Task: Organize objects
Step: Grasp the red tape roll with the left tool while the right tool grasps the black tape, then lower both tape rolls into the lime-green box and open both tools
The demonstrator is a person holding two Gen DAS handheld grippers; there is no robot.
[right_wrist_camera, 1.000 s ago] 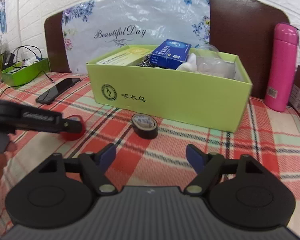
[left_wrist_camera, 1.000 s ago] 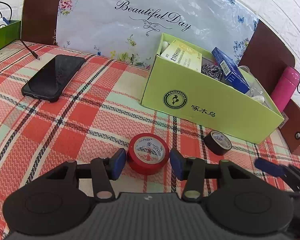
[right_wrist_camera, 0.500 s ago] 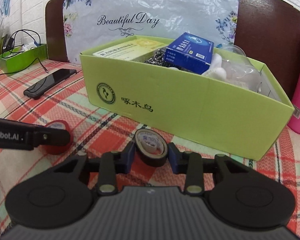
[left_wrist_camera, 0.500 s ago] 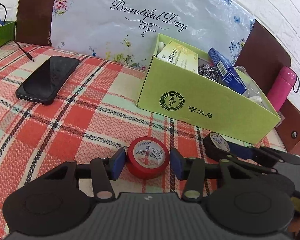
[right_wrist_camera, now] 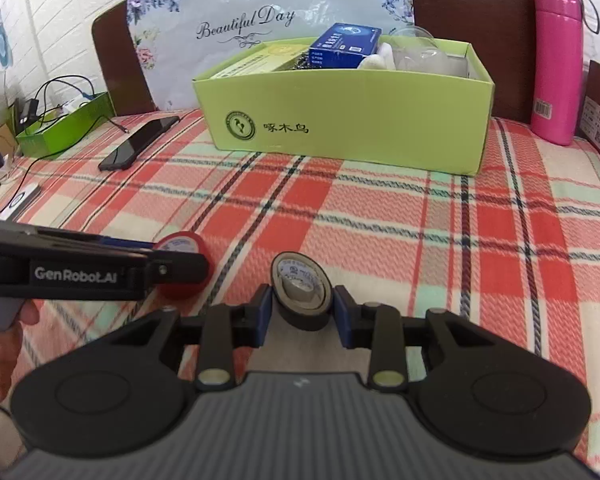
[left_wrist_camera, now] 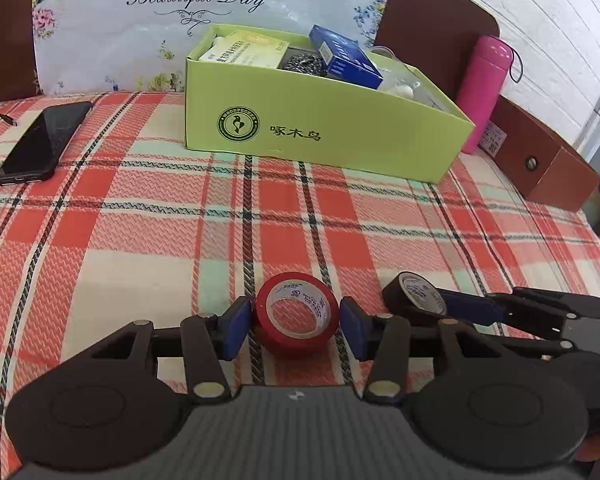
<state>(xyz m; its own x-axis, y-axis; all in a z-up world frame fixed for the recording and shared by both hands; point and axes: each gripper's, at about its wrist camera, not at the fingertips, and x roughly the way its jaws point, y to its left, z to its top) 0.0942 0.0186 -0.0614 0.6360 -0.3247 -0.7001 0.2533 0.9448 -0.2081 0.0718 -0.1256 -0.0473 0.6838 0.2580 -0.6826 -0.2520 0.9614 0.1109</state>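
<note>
Right at the bottom centre of the left wrist view, your left claw (left_wrist_camera: pixel 296 326) is clamped on the red tape (left_wrist_camera: pixel 296 346). The roll sits tilted between the two blue pads, its open core facing up and towards the camera, with a pad against each side. Just to the lower right of it in that frame, the right claw reaches in from the right edge with the black tape in its tips.

In the right wrist view, your right claw (right_wrist_camera: pixel 302 314) has just been closing, and the black tape (right_wrist_camera: pixel 304 318) is now pinched between its pads at bottom centre, tipped up so the white label inside the core shows. The left claw crosses the left side of that frame, the red roll at its tip, and part of your hand (right_wrist_camera: pixel 0 356) shows at the lower left edge.

Beyond both rolls the plaid cloth (left_wrist_camera: pixel 140 240) lies bare across the middle of each frame. Further up, well apart from both claws, stands the green box (left_wrist_camera: pixel 340 140), open and already holding several items. A phone (left_wrist_camera: pixel 44 142) lies at the left, a pink flask (left_wrist_camera: pixel 486 92) stands at the upper right beside the box, and a flowered bag (left_wrist_camera: pixel 180 40) leans behind.
</note>
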